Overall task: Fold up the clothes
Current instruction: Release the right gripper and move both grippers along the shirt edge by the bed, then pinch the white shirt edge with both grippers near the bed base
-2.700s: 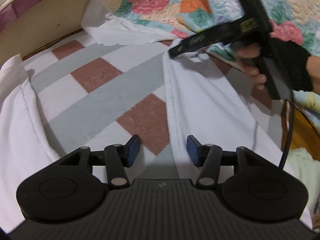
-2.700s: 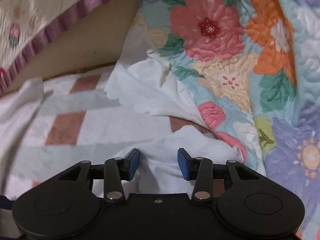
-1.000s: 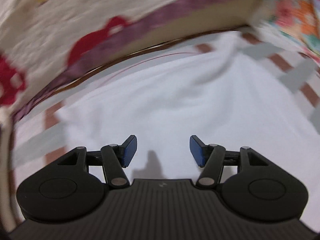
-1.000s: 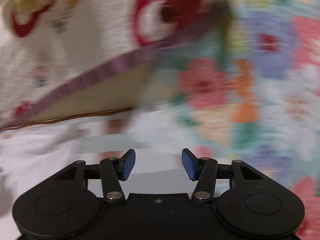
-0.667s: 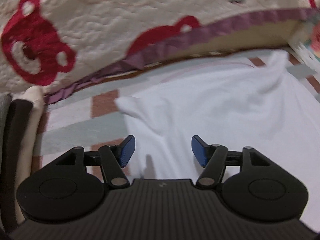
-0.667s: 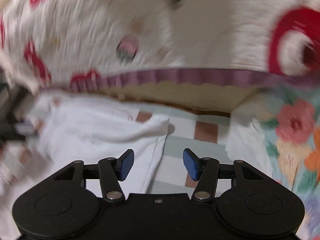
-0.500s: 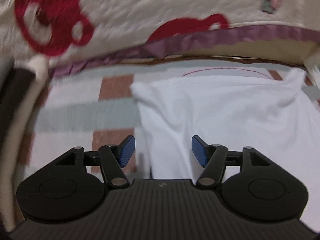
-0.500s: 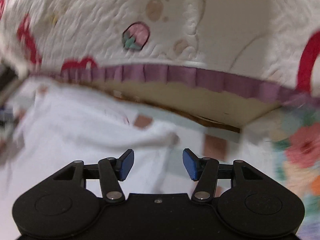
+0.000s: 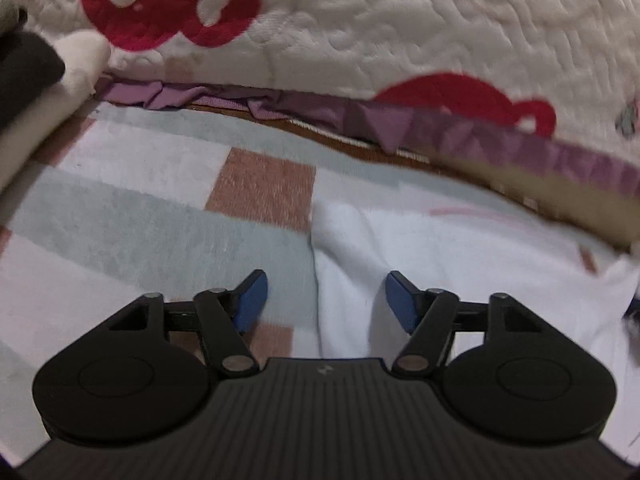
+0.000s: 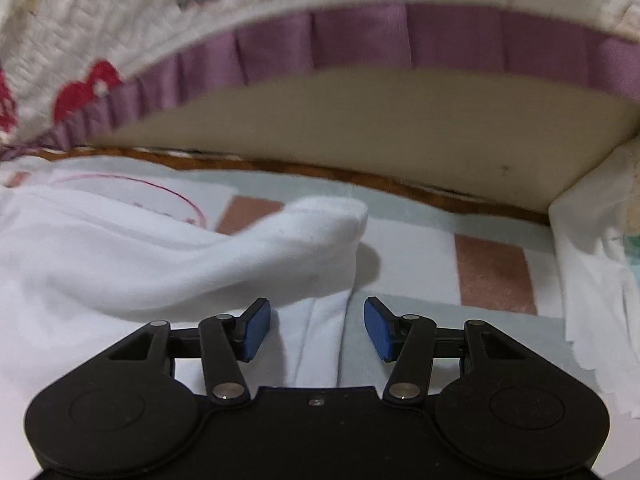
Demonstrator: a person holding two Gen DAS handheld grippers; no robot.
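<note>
Lying flat on the checked bedspread [image 9: 120,224], the white garment [image 9: 460,248] fills the right half of the left wrist view and the left half of the right wrist view. Its left edge runs toward 12 o'clock between the spread-apart fingers of the left gripper [image 9: 323,300], which grip nothing. On the other side, the garment's right edge and a raised fold at 11 o'clock sit between and just beyond the right gripper [image 10: 316,330], whose blue pads [image 10: 376,328] stand wide apart and empty. A thin red curved line marks the cloth at 10 o'clock. Behind, a quilt [image 10: 100,20] with a purple frill [image 10: 400,36] hangs over a beige panel. Motion blur softens the far edges; the garment's lower part is hidden beneath both gripper bodies.
</note>
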